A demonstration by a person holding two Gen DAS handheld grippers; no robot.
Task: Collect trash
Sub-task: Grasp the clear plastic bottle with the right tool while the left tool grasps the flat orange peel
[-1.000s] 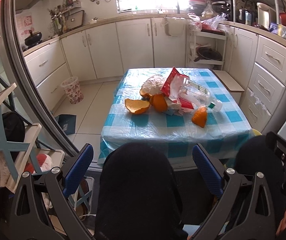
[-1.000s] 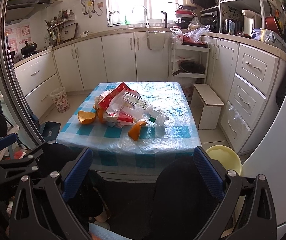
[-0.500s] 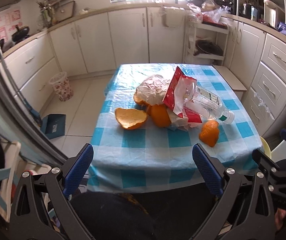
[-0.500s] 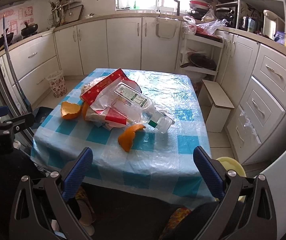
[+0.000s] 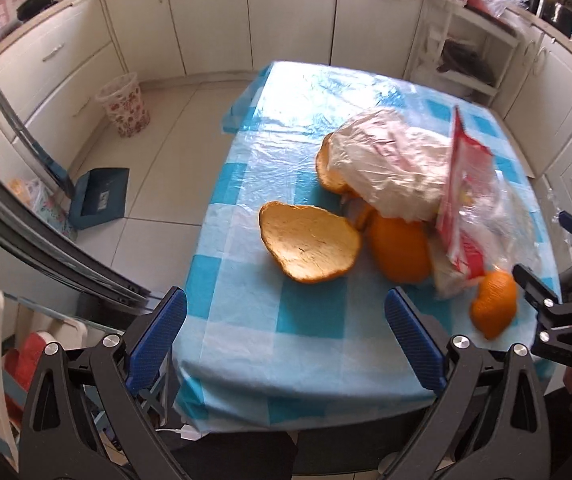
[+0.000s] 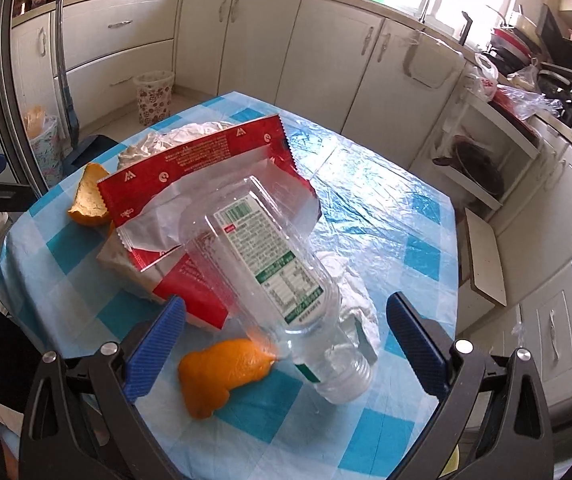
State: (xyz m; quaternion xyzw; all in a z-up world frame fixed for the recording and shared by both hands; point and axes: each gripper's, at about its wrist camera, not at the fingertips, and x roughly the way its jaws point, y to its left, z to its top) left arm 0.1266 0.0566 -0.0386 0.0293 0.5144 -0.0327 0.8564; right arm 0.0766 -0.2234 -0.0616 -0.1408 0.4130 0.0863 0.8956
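Both my left gripper (image 5: 286, 336) and right gripper (image 6: 283, 338) spread wide and empty over the worktop (image 5: 245, 320); trash heaped mid-cloth, clear bottle (image 6: 261, 264) lying over red wrapper (image 6: 205, 160), so I'd pinch the bottle's neck squarely to avoid slipping.

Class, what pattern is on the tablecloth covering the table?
The tablecloth has blue and white checks, seen best in the left wrist view.

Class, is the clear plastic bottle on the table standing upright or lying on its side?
On its side: the plastic bottle leans across the red wrapper, capless neck toward the camera.
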